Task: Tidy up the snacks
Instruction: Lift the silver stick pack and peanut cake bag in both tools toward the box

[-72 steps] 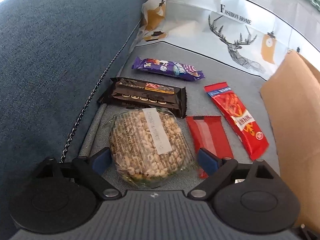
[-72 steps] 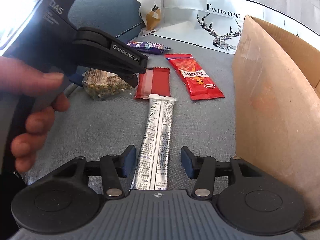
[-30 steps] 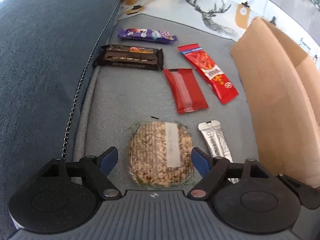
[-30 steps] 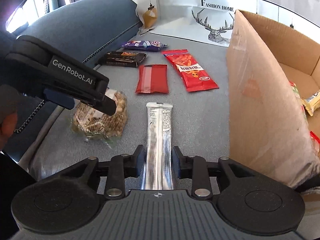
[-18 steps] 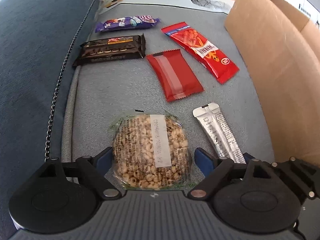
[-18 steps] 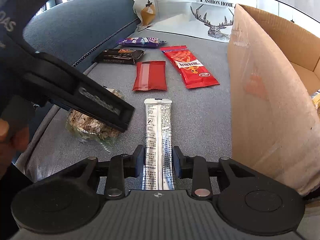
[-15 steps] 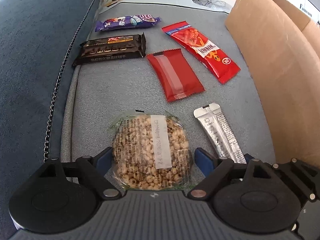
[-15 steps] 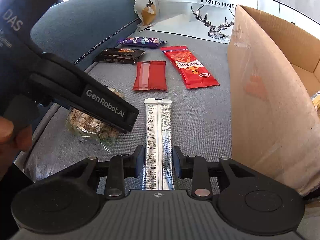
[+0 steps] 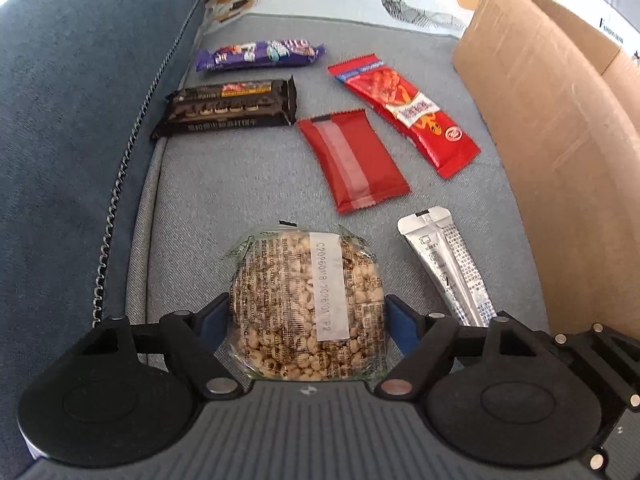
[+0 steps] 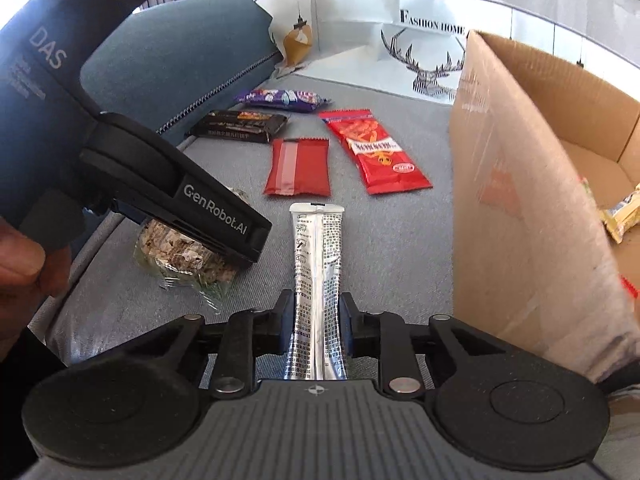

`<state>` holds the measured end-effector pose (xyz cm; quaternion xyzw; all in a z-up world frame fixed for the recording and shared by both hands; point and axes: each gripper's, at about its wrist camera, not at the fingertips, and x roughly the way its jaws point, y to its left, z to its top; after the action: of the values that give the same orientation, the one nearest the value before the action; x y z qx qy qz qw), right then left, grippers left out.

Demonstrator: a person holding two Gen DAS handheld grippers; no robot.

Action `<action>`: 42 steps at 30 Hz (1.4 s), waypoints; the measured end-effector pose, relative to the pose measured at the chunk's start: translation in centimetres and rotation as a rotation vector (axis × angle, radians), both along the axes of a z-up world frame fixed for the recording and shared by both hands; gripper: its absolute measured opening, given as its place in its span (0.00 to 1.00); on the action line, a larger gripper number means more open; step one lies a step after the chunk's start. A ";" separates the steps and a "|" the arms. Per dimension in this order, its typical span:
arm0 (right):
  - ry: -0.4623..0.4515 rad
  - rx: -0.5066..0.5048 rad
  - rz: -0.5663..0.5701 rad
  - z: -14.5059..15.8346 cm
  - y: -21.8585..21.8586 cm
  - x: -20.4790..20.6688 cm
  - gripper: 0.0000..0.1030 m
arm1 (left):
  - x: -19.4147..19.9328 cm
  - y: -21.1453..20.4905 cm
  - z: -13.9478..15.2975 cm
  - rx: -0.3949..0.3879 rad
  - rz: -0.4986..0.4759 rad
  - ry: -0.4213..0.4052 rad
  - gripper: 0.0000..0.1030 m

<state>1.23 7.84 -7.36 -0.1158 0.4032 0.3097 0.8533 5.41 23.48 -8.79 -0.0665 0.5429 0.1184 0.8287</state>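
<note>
Left gripper (image 9: 306,320): jaws closing, pads against round puffed-grain cake (image 9: 306,304) on sofa seat (image 9: 240,184).
Right gripper (image 10: 316,324): jaws closing, pinching silver stick sachet (image 10: 318,280), beside cardboard box (image 10: 520,200).

Grey sofa seat (image 9: 248,184), two red packets (image 9: 352,160), silver sachet (image 10: 316,280), purple wrapper (image 9: 260,55).

On the round puffed-grain cake (image 9: 306,308), low in the left wrist view, a white strip reads roughly "C20260118 2026/07 P2". At left in the right wrist view, the left gripper (image 10: 224,220) carries "GenRobot.AI" on its finger and "DAS" on its body. The white deer-print cloth (image 10: 404,56) at upper centre reads "FASHION HOME". Print on the other wrappers is too small to read.
</note>
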 end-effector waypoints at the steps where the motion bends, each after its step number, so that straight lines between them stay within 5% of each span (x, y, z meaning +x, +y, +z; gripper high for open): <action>1: -0.007 0.002 0.000 0.2 0.0 -0.1 0.24 | -0.2 0.0 0.2 0.000 0.002 -0.012 0.81; 9: -0.079 0.025 -0.003 2.0 -0.8 -1.3 0.24 | -2.5 0.4 2.7 0.007 0.038 -0.161 0.81; 19: -0.228 0.148 0.016 7.8 -4.7 -4.5 0.24 | -6.5 0.8 6.2 -0.014 0.068 -0.425 0.81; 31: -0.414 0.274 -0.124 16.0 -13.7 -3.1 0.24 | -6.0 -0.6 6.4 0.033 0.008 -0.438 0.81; 42: -0.417 0.299 -0.228 12.0 -19.1 0.0 0.23 | -4.8 -0.1 5.6 0.003 0.037 -0.406 0.81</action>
<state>1.18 -11.23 4.68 -0.0035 0.1791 0.2372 0.9548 0.60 23.40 -3.15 -0.0978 0.3631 0.1185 0.9190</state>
